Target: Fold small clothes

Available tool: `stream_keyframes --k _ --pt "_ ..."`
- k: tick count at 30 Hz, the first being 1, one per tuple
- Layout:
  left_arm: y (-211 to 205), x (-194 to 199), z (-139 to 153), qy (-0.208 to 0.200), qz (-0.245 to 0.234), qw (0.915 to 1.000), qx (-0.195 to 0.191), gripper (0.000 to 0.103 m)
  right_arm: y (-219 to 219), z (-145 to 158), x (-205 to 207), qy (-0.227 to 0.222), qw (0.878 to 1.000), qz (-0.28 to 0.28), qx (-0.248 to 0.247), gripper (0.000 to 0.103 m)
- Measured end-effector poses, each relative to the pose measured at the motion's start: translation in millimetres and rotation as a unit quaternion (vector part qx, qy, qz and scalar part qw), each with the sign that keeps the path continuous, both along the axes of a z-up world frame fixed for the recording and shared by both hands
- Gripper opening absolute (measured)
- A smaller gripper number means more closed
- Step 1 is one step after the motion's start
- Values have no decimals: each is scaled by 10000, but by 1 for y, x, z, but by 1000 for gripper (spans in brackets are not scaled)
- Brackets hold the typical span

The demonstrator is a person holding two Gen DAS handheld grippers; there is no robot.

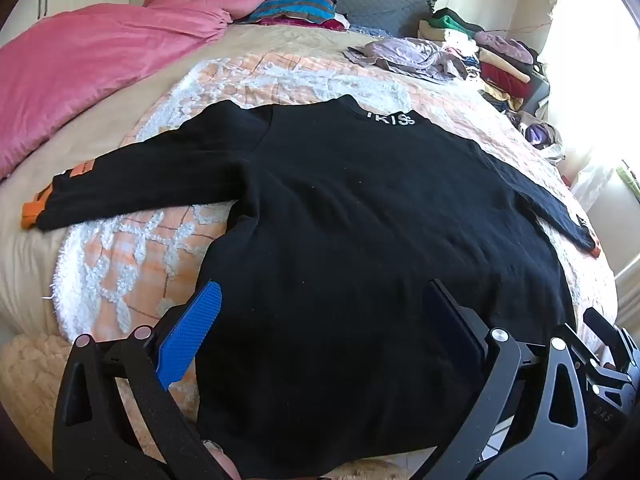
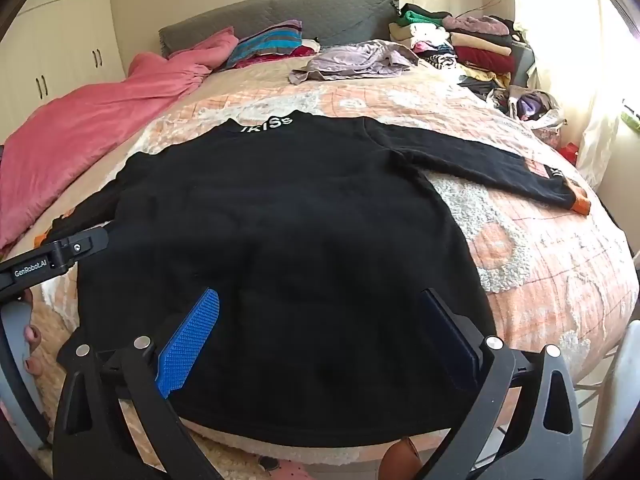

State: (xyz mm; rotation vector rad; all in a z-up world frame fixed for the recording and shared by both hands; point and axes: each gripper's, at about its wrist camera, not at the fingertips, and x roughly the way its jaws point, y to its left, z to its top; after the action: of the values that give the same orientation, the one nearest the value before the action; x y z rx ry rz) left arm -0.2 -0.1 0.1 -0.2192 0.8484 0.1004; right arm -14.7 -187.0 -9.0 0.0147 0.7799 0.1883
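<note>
1 bed [image 1: 248,76] with peach-white quilt, pink blanket [image 1: 92,64] at far left, clothes pile [image 1: 472,52] at far right. Black sweater [image 1: 360,208] lies flat mid-bed, sleeves out, collar far side. Left gripper [image 1: 320,328] and right gripper [image 2: 320,332] hover over hem, fingers spread wide, pinching nothing.

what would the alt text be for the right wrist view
A black long-sleeved top lies spread flat, sleeves out, on an orange and white bedspread. The open right gripper hangs over its hem, holding nothing; folded clothes are piled by the headboard.
</note>
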Motion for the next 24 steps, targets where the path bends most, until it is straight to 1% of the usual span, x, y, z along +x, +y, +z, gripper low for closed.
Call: stream_keyframes --k 7,8,9,10,14,15,19,20,24 --pt "8 2 -1 8 -4 10000 19 95 0 3 -2 -23 9999 66 -94 99" --pt "0 0 -1 -28 -13 9999 97 95 0 3 -2 -20 9999 79 -104 99" --pt "0 -1 -1 -34 -17 9999 97 95 8 0 -1 -19 9999 87 -109 99" --pt "-6 0 -2 -33 -13 9999 97 95 0 3 -6 -50 10000 -28 -24 99" --pt "-9 2 -5 -43 -21 9999 100 95 2 7 -6 -72 10000 -11 -32 99" --pt "-11 1 2 -49 -13 9999 96 95 3 7 -6 -69 10000 -3 -40 99" --pt "-11 1 2 -61 -15 9999 89 95 5 9 -6 -85 9999 70 -129 99" --pt "-12 1 2 -61 -13 9999 93 95 7 5 -5 -89 9998 74 -142 99" --pt "-10 -2 5 -82 -51 9999 79 95 7 5 -5 -90 9998 84 -124 99"
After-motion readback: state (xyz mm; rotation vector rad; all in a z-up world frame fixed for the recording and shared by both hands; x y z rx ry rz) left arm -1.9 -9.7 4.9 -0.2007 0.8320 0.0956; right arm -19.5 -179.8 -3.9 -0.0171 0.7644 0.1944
